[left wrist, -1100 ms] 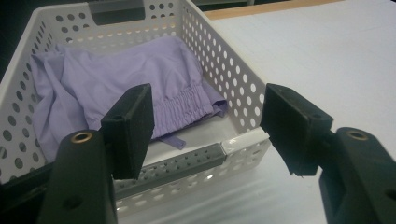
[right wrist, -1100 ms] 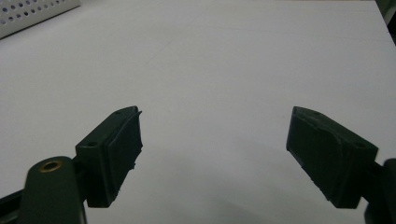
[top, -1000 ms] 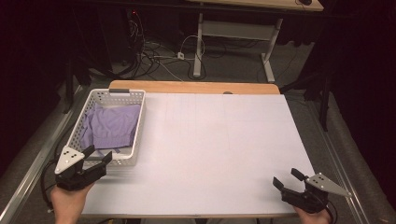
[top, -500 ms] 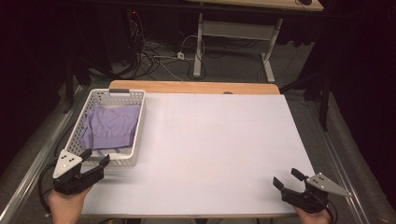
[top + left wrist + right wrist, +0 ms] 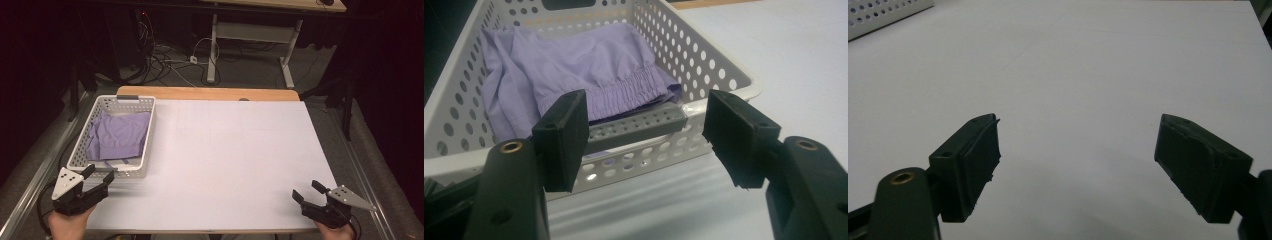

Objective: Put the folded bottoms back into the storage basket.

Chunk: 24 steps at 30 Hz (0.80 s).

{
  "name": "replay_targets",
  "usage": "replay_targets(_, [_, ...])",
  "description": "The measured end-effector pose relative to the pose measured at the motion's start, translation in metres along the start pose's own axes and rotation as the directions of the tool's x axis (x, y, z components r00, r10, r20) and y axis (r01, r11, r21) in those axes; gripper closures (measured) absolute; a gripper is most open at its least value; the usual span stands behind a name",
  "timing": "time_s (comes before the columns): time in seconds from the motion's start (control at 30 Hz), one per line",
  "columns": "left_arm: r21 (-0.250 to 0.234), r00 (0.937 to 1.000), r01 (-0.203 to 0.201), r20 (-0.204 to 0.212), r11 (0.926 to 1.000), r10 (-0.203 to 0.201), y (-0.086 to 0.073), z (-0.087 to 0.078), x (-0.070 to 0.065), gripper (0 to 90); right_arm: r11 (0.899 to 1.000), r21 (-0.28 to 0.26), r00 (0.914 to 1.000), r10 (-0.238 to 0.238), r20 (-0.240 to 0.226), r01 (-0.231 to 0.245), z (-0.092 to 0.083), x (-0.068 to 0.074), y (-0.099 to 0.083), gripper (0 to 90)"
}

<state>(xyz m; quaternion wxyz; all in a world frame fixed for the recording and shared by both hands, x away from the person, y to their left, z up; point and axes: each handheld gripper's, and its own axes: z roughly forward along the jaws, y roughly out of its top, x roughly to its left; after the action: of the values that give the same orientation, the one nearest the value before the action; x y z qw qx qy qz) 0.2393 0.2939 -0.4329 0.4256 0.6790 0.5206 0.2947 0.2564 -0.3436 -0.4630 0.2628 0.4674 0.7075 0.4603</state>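
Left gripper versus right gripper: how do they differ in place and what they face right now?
The left gripper sits at the table's near left corner, just short of the white basket holding purple cloth; the right gripper sits at the near right corner. The left faces the basket's near wall, the right faces bare white tabletop. Both are open and hold nothing.

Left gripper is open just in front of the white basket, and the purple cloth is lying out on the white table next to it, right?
Not quite. The purple cloth lies inside the white basket, not on the table, as the left gripper view shows. The rest holds: the left gripper is open just in front of the basket.
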Motion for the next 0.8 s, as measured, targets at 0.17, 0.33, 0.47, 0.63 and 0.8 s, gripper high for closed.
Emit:
replay_targets(0.17, [-0.005,1.0,0.006,-0.003,1.0,-0.006,-0.003,-0.002,0.001,33.3,1.0,-0.001,1.0,0.001,0.0,-0.001,0.0,0.0,0.0,19.1])
replay_targets(0.33, [-0.004,1.0,0.005,-0.003,1.0,-0.005,-0.007,-0.003,0.0,33.3,1.0,-0.002,1.0,0.002,-0.001,-0.002,0.0,0.0,0.0,19.1])
replay_targets(0.47, [-0.004,1.0,0.007,-0.003,1.0,-0.007,-0.009,-0.003,0.0,33.2,1.0,-0.002,1.0,0.001,-0.002,-0.001,0.0,0.0,0.0,19.1])
replay_targets(0.63, [-0.002,1.0,-0.004,-0.005,1.0,0.004,-0.012,-0.003,0.0,33.2,1.0,-0.002,1.0,0.001,-0.002,-0.001,0.0,0.0,0.0,19.1])
replay_targets(0.8, [0.004,1.0,-0.004,-0.003,1.0,0.004,-0.016,-0.003,0.0,33.2,1.0,-0.004,1.0,0.0,-0.002,0.0,0.0,0.0,0.0,19.1])
